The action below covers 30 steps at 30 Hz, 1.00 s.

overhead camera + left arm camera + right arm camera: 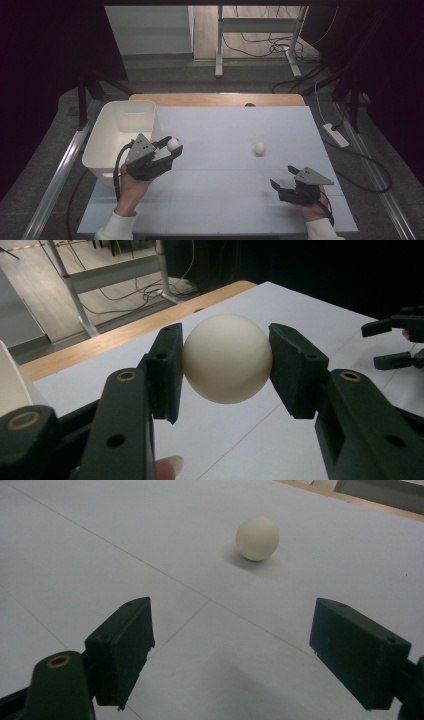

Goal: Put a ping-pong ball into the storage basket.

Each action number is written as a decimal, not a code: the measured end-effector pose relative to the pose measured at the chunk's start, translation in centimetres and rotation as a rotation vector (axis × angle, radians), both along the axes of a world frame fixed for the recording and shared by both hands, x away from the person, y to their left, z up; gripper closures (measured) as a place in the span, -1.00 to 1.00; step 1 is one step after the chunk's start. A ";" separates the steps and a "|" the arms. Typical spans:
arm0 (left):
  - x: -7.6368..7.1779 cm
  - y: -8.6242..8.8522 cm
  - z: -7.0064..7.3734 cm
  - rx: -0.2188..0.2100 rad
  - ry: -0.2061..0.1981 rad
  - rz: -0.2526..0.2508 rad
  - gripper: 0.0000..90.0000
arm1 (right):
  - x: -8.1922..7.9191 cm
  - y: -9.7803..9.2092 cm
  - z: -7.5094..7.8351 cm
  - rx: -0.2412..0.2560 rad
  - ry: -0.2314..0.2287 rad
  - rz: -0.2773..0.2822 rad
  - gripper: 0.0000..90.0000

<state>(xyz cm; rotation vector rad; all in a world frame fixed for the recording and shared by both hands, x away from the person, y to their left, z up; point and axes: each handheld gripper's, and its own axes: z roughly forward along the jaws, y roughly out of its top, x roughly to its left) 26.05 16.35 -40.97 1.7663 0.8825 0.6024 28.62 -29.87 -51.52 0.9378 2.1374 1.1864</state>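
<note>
2 claws — left claw [226, 360] clamped on a ball [227, 358], right claw [250, 655] wide, empty — bin [107, 131] interior half-hidden.

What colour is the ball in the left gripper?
Cream white ball, clearest in the left gripper view.

A cream-white ball [227, 358] is seen between the black fingers [165, 371] of the left gripper [170, 150]. A second cream-white ball [259, 148] is seen on the pale grey-white worktop [225, 200], edged in light wood. The bin [102, 150] is white.
</note>
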 end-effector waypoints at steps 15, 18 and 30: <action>0.3 1.1 0.9 -0.022 -0.008 0.046 0.12 | 0.0 0.0 0.0 0.007 -0.003 -0.001 -0.60; 0.3 1.5 1.0 -0.026 -0.008 0.058 0.12 | 0.0 0.0 0.1 0.009 -0.004 -0.001 -0.60; 0.9 2.7 2.0 -0.015 -0.019 0.098 0.13 | 0.1 0.0 0.1 0.009 -0.007 -0.001 -0.60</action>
